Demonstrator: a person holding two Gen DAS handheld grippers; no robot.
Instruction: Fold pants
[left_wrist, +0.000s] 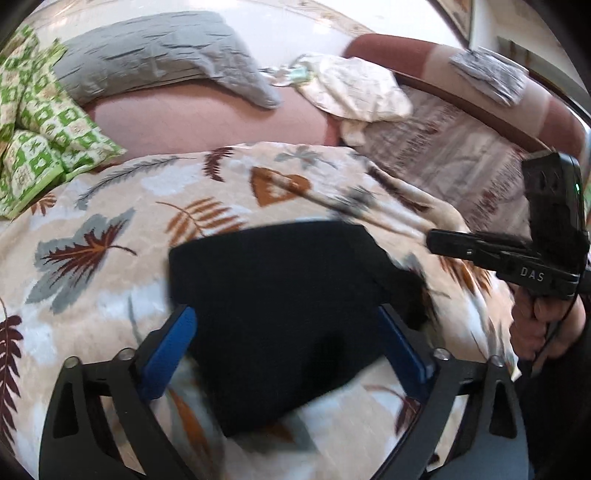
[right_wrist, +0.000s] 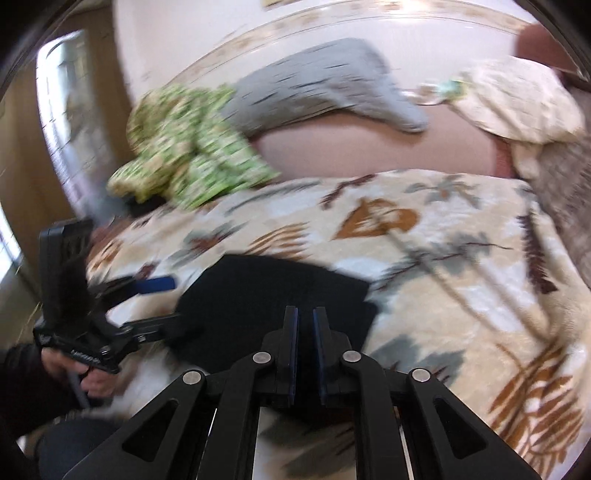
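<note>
Black pants (left_wrist: 280, 317) already folded into compact rectangle on leaf-print blanket (left_wrist: 110, 229). Left gripper (left_wrist: 288, 332) spread wide above it, empty. Right gripper (right_wrist: 306, 328) nearly closed, narrow gap, empty. Little left, maybe final smoothing.

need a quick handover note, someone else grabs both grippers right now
Left gripper: open, jaws wide on either side of the near part of the pants, not gripping.
Right gripper: nearly shut with a thin gap, nothing between the pads, hovering over the pants' near edge.
Pants: a compact black bundle lying flat on the leaf-print blanket.
Done: they look folded down already, though blur hides the layers.
Left: check the edges line up, make a last fold if needed, then draw both grippers back.
</note>
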